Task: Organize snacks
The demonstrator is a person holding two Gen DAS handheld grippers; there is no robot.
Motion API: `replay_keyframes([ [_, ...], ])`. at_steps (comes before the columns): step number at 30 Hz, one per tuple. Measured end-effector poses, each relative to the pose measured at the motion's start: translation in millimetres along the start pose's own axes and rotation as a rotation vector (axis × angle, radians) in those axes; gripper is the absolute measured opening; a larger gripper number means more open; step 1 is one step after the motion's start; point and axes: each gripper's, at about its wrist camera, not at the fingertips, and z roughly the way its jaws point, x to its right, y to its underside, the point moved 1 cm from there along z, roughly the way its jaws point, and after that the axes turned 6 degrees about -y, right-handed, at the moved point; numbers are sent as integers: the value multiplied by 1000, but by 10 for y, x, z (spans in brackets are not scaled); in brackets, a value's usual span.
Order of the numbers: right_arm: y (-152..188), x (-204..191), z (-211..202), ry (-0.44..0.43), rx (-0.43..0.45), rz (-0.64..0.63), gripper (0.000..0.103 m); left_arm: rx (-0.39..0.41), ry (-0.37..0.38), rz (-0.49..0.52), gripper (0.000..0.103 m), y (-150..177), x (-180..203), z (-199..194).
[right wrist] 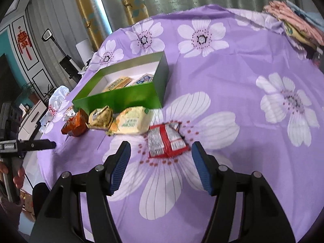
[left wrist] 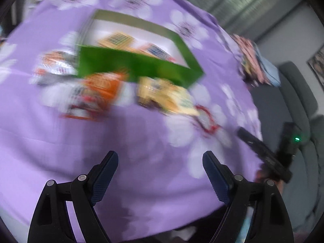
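An open green box (right wrist: pixel 121 99) stands on the purple flowered cloth, with a yellow pack (right wrist: pixel 119 83) and a blue pack (right wrist: pixel 144 79) inside. In front of it lie an orange pack (right wrist: pixel 75 125), a small yellow pack (right wrist: pixel 101 117), a pale yellow pack (right wrist: pixel 133 121) and a red pack (right wrist: pixel 166 141). My right gripper (right wrist: pixel 161 145) is open, and the red pack lies just ahead of its tips, untouched. The left wrist view is blurred. It shows the green box (left wrist: pixel 139 66), the orange pack (left wrist: pixel 97 95) and the pale yellow pack (left wrist: pixel 162 97). My left gripper (left wrist: pixel 161 156) hangs open and empty above bare cloth.
A silver and orange pack (left wrist: pixel 52 64) lies left of the box. A white plastic bag (right wrist: pixel 58 99) sits near the table's left edge. Folded clothes (right wrist: pixel 293 24) are piled at the far right. A grey sofa (left wrist: pixel 293 93) stands beyond the table's edge.
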Motion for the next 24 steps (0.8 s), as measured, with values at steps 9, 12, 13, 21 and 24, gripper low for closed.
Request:
replay_keyframes([
  [9,86,394,154,-113,-20,99,56,-64,81,16,85,-291,746,664],
  [12,74,629,267,-195,-31,213,50,-94,107,-40,85,-351,816,907],
  [13,73,700,318,-229,-34,252,48,-103,107,-55,85,-362,824,966],
  [21,18,759,630,-335,-101,302,37,-112,75,-56,76,-352,876,1240],
  [24,-3,764,740,-355,-134,287,25,-85,49,-4,71,-363,913,1260],
])
